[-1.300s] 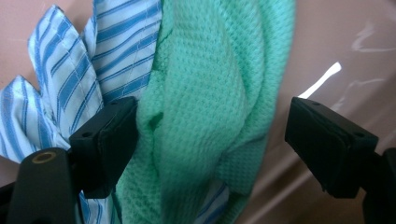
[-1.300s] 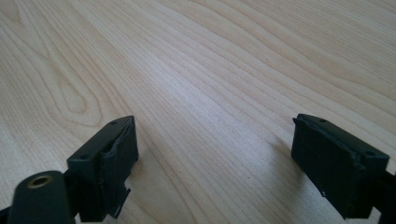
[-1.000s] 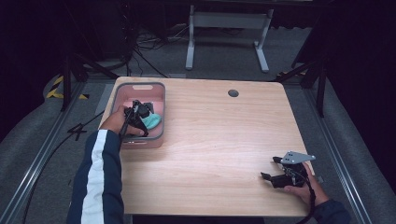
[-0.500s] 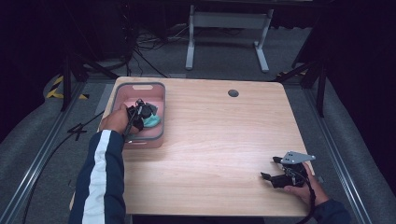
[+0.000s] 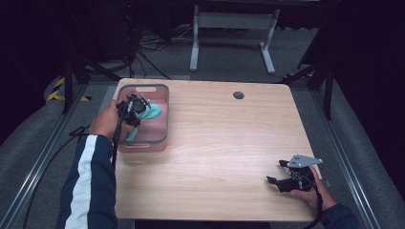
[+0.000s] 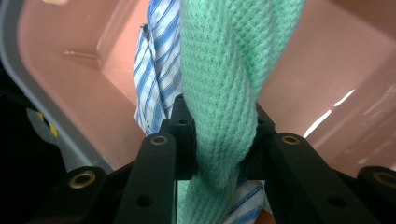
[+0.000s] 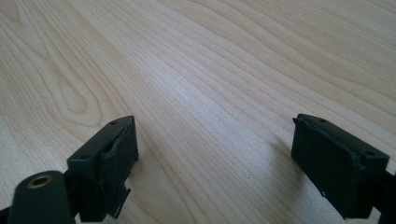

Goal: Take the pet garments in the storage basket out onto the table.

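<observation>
Left gripper (image 5: 139, 106) clamped on twisted green waffle-knit cloth (image 6: 224, 93), blue-striped white cloth (image 6: 156, 70) alongside; since a second ago I've drawn it slightly farther inside the pink plastic tub (image 5: 162, 95), far left of desk (image 5: 229, 143). Right gripper (image 5: 279, 172) wide open, empty, near right

Claw (image 6: 218, 140) clamps green cloth (image 6: 229, 70) w/ striped cloth (image 6: 156, 65), pink bin (image 6: 70, 74).

Waffle-knit green cloth (image 6: 224, 88); striped woven cloth (image 6: 159, 70); glossy pink plastic bin (image 6: 74, 84) (grey rim); matt wood-grain table (image 7: 210, 70)
</observation>
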Motion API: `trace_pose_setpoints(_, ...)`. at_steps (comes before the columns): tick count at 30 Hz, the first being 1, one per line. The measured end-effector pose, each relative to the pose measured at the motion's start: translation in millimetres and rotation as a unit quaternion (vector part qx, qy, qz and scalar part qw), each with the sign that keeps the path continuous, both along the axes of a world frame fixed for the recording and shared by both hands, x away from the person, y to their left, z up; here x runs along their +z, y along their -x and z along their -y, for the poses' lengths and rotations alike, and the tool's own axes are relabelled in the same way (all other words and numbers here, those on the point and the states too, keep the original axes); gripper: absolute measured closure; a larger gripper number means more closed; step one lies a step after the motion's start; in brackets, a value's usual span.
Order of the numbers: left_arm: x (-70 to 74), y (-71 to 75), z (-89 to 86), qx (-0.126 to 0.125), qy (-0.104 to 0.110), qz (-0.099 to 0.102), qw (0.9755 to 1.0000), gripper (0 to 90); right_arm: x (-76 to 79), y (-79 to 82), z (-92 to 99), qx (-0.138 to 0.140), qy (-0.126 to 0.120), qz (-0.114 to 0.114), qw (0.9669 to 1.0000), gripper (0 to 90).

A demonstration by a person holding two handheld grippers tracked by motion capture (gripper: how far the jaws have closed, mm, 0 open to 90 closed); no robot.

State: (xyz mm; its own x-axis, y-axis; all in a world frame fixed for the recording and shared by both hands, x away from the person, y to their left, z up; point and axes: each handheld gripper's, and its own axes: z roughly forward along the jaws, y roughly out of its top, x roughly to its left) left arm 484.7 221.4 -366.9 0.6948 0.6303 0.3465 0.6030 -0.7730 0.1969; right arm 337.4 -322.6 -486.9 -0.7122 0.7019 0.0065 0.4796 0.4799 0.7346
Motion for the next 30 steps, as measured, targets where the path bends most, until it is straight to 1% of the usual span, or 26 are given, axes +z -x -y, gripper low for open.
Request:
trace_pose_setpoints(1, 5.1, 1.6, -1.4, -0.003, 0.005, 0.002, 1.0, 71.8, 0.0, 0.0, 0.0, 0.0, 0.0, 0.0, 1.0, 15.1)
trace_pose_setpoints(3, 14.4, 6.4, -4.3, 0.0, 0.029, 0.03, 0.9991, 71.9, 0.0, 0.0, 0.0, 0.0, 0.0, 0.0, 1.0, 15.2)
trace_pose_setpoints(4, 18.1, 7.8, -5.3, -0.001, 0.036, 0.037, 0.9986, 71.9, 0.0, 0.0, 0.0, 0.0, 0.0, 0.0, 1.0, 15.2)
trace_pose_setpoints(5, 22.8, 10.6, -6.7, -0.001, 0.05, 0.053, 0.9973, 72.0, 0.0, 0.0, 0.0, 0.0, 0.0, 0.0, 1.0, 15.2)
trace_pose_setpoints(6, 26.1, 12.6, -7.6, -0.001, 0.06, 0.06, 0.9964, 72.0, 0.0, 0.0, 0.0, 0.0, 0.0, 0.0, 1.0, 15.2)
trace_pose_setpoints(7, 28.6, 14.0, -8.1, -0.001, 0.064, 0.065, 0.9959, 72.1, 0.0, 0.0, 0.0, 0.0, 0.0, 0.0, 1.0, 15.1)
trace_pose_setpoints(8, 32.1, 16.1, -8.8, -0.001, 0.072, 0.072, 0.9948, 72.1, 0.0, 0.0, 0.0, 0.0, 0.0, 0.0, 1.0, 15.1)
trace_pose_setpoints(9, 34.9, 18.4, -8.8, -0.003, 0.074, 0.075, 0.9944, 72.1, 0.0, 0.0, 0.0, 0.0, 0.0, 0.0, 1.0, 15.2)
trace_pose_setpoints(10, 36.5, 20.2, -8.7, -0.003, 0.082, 0.081, 0.9934, 72.2, 0.0, 0.0, 0.0, 0.0, 0.0, 0.0, 1.0, 15.2)
trace_pose_setpoints(11, 39.5, 21.9, -8.7, -0.005, 0.085, 0.077, 0.9934, 72.2, 0.0, 0.0, 0.0, 0.0, 0.0, 0.0, 1.0, 15.2)
trace_pose_setpoints(13, 42.7, 25.3, -7.9, -0.008, 0.091, 0.087, 0.992, 72.2, 0.0, 0.0, 0.0, 0.0, 0.0, 0.0, 1.0, 15.2)
trace_pose_setpoints(14, 44.9, 27.9, -6.6, -0.009, 0.099, 0.089, 0.991, 72.2, 0.0, 0.0, 0.0, 0.0, 0.0, 0.0, 1.0, 15.1)
trace_pose_setpoints(15, 47.8, 30.8, -4.9, -0.017, 0.103, 0.097, 0.9897, 72.3, 0.0, 0.0, 0.0, 0.0, 0.001, 0.0, 1.0, 15.2)
trace_pose_setpoints(16, 47.8, 30.8, -4.9, -0.017, 0.103, 0.097, 0.9897, 72.3, 0.0, 0.0, 0.0, 0.0, 0.001, 0.0, 1.0, 15.2)
trace_pose_setpoints(17, 49.7, 33.4, -2.7, -0.02, 0.109, 0.108, 0.988, 72.3, 0.0, 0.1, 0.0, 0.0, 0.001, 0.0, 1.0, 15.2)
trace_pose_setpoints(19, 53.2, 36.9, 0.6, -0.026, 0.119, 0.115, 0.9858, 72.4, 0.0, 0.1, 0.1, -0.001, 0.0, 0.001, 1.0, 15.2)
trace_pose_setpoints(20, 55.4, 39.4, 3.5, -0.032, 0.126, 0.12, 0.9843, 72.4, 0.0, 0.1, 0.1, -0.001, 0.0, 0.0, 1.0, 15.2)
trace_pose_setpoints(22, 60.8, 44.2, 9.2, -0.045, 0.128, 0.126, 0.9826, 72.4, 0.0, 0.1, 0.1, -0.001, 0.0, 0.0, 1.0, 15.2)
trace_pose_setpoints(23, 62.7, 46.7, 12.0, -0.052, 0.132, 0.132, 0.981, 72.5, 0.0, 0.1, 0.1, -0.001, 0.0, 0.0, 1.0, 15.1)
trace_pose_setpoints(24, 65.2, 49.5, 14.9, -0.057, 0.133, 0.134, 0.9804, 72.5, 0.0, 0.1, 0.1, -0.001, 0.0, 0.001, 1.0, 15.2)
trace_pose_setpoints(25, 66.6, 52.1, 17.9, -0.065, 0.141, 0.139, 0.9781, 72.5, 0.0, 0.1, 0.1, -0.001, 0.0, 0.0, 1.0, 15.2)
trace_pose_setpoints(28, 72.8, 59.8, 27.4, -0.082, 0.139, 0.143, 0.9765, 72.5, 0.0, 0.1, 0.1, -0.001, 0.001, 0.001, 1.0, 15.1)
trace_pose_setpoints(29, 75.0, 62.2, 31.2, -0.092, 0.14, 0.145, 0.9752, 72.5, 0.0, 0.2, 0.1, -0.001, 0.0, 0.001, 1.0, 15.2)
trace_pose_setpoints(30, 76.6, 64.3, 34.3, -0.097, 0.144, 0.146, 0.9739, 72.5, -0.1, 0.2, 0.0, -0.001, 0.0, 0.001, 1.0, 15.2)
